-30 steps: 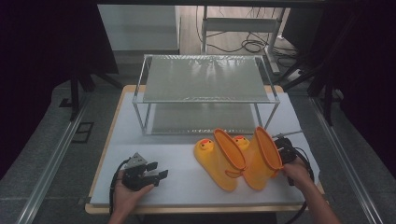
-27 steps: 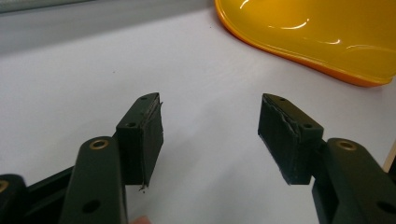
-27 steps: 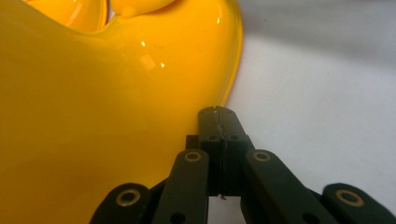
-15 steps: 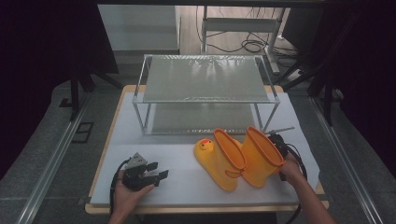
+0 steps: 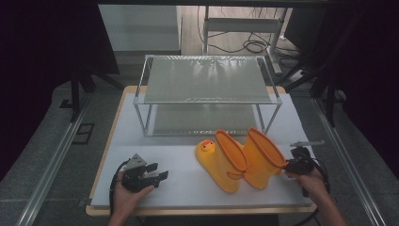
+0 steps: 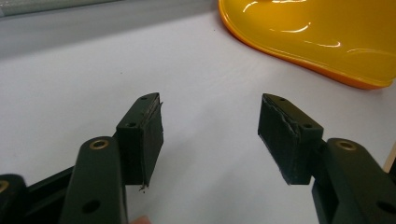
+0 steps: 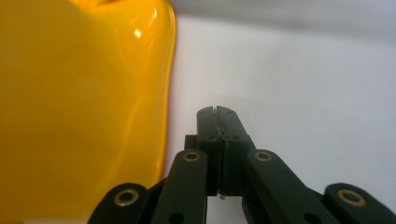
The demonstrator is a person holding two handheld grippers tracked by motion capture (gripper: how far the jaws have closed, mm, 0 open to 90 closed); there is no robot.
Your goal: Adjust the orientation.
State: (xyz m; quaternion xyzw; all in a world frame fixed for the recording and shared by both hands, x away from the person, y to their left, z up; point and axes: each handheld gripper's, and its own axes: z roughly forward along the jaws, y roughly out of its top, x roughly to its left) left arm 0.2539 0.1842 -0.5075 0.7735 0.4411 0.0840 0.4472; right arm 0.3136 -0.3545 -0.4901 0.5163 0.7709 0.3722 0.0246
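- Near edge, left: left hand (image 5: 126,190) holds the left gripper (image 5: 157,176) low over the white table (image 5: 179,181), pointing right toward the boots.
- Left gripper view: jaws wide apart, nothing between the pads (image 6: 149,135), bare table beneath. Yellow boot sole edge at upper right of that view, apart from the jaws.
- Near edge, right: right hand (image 5: 313,181) holds the right gripper (image 5: 287,165), tips at the right side of the right boot (image 5: 259,157).
- Right gripper view: right gripper (image 7: 217,114) has jaws pressed together, nothing visibly clamped. Right boot (image 7: 79,107) glossy and close on the left of that view; gripper just beside it. Whether it touches, I cannot tell.
- Middle of the table: two yellow-orange rubber boots side by side, close together or touching, shafts leaning toward the back right, orange-rimmed openings up.
- Left boot (image 5: 221,162) has a small duck face (image 5: 206,147) at its toe, toward the rack.
- A thin grey bar (image 5: 307,143) lies on the table beyond the right gripper.
- Farther back: a two-shelf metal rack (image 5: 207,80) with mesh shelves, both bare, standing just behind the boots.
- Beyond the table: floor, cables (image 5: 247,44), dark curtains either side.
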